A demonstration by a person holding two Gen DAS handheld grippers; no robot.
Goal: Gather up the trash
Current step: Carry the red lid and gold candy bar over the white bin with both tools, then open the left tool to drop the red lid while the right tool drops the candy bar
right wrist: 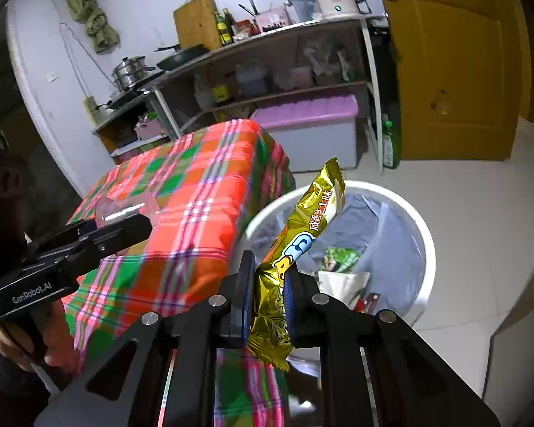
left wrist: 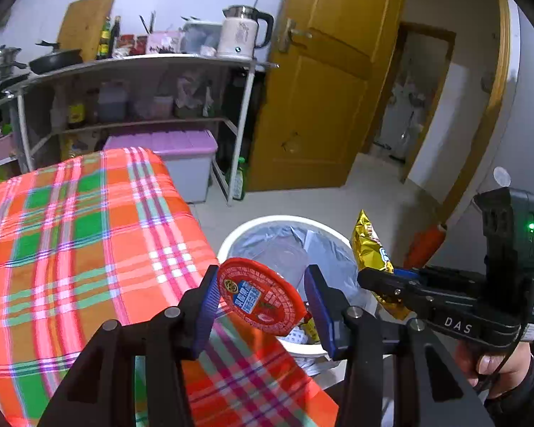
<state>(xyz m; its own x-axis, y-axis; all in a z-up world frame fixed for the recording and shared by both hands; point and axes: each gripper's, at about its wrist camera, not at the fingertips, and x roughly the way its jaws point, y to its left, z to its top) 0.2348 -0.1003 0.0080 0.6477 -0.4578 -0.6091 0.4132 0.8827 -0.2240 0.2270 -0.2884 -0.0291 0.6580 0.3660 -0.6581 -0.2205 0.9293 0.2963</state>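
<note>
Red round foil-lidded cup (left wrist: 261, 295), blue label on the lid, tilted and pinched between the blue pads of the left gripper (left wrist: 263, 306) over the plaid tablecloth's (left wrist: 71, 235) edge beside the white lined trash bin (left wrist: 267, 221). Gold snack wrapper (right wrist: 295, 249), crinkled, upright, clamped at its lower half in the right gripper (right wrist: 268, 295) above the bin's near rim.

Both grippers carrying trash at the bin's edge

The left gripper (left wrist: 261, 306) is pinching a red round lid (left wrist: 261, 297) above the plaid tablecloth (left wrist: 89, 235), while the right gripper (left wrist: 370, 277) is clamping a gold snack wrapper (left wrist: 368, 245) over the white trash bin (left wrist: 263, 221).
</note>
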